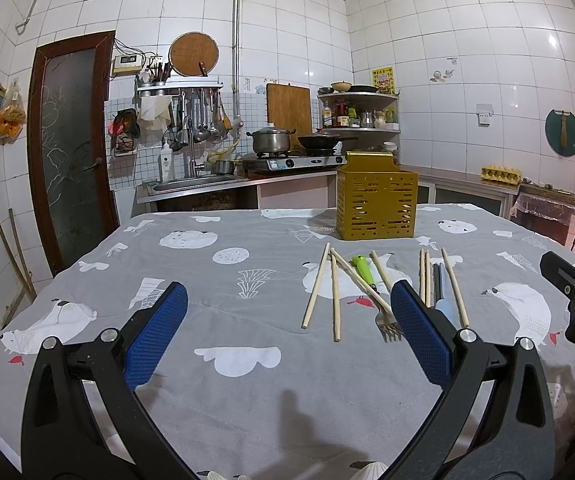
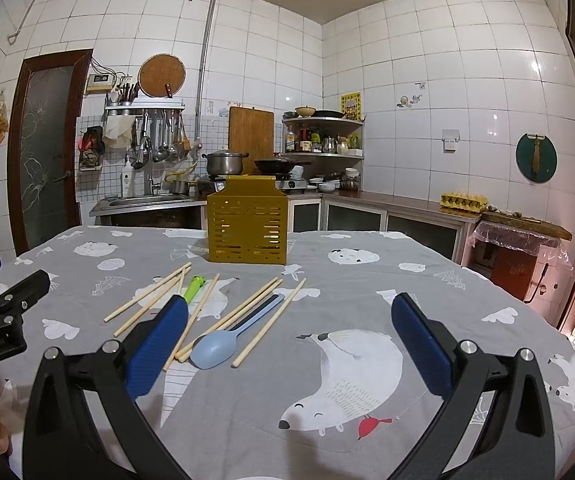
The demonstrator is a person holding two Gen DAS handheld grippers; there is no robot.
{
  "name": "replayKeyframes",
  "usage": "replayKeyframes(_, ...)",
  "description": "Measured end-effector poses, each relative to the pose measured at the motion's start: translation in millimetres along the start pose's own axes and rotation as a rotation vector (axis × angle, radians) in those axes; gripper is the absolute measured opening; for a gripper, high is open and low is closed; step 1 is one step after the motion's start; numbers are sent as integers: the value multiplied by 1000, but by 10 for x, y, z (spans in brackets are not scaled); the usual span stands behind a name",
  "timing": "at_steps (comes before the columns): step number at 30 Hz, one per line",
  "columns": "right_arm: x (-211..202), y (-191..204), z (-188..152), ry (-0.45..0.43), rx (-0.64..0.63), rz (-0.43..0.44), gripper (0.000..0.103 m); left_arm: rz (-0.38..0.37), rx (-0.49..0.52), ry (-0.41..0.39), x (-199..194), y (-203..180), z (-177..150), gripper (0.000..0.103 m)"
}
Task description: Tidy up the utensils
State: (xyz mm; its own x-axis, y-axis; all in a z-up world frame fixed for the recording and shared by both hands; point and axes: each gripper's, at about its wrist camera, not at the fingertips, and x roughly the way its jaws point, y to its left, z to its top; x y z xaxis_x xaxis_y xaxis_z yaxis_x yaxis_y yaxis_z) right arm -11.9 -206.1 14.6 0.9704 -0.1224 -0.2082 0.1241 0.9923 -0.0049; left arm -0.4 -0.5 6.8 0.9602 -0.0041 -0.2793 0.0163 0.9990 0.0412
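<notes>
The yellow utensil holder [image 1: 375,200] stands upright on the grey patterned tablecloth [image 1: 247,400], and everything else is placed from it. In front of the holder, on the near side, the utensils lie loose on the cloth: several wooden chopsticks [image 1: 316,285] fanned out, 2 of them crossing, a fork with a green handle [image 1: 369,280] among them with its tines pointing away from the holder, and a pale blue spoon [image 2: 223,342] to the right of the fork, lying between more chopsticks with its bowl at the end far from the holder. Nothing that can be made out stands inside the holder from these views.

The left gripper [image 1: 289,320] hovers over the cloth well in front of the holder and to its left, its blue pads [image 1: 155,336] spread wide with nothing between them. The right gripper [image 2: 289,332] hovers in front of the holder and to its right, likewise spread wide and holding nothing; its left pad [image 2: 159,344] overlaps the chopsticks in view, though contact cannot be judged

Behind the holder runs a kitchen counter with a sink [image 2: 147,200] and a stove [image 2: 287,184]
</notes>
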Motion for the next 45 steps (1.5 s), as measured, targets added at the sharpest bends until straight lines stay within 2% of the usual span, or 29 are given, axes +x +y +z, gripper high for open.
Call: replayKeyframes(45,-9,-15,27,-5,-7,-7,99,0,3,-6,-44,-46,24,98)
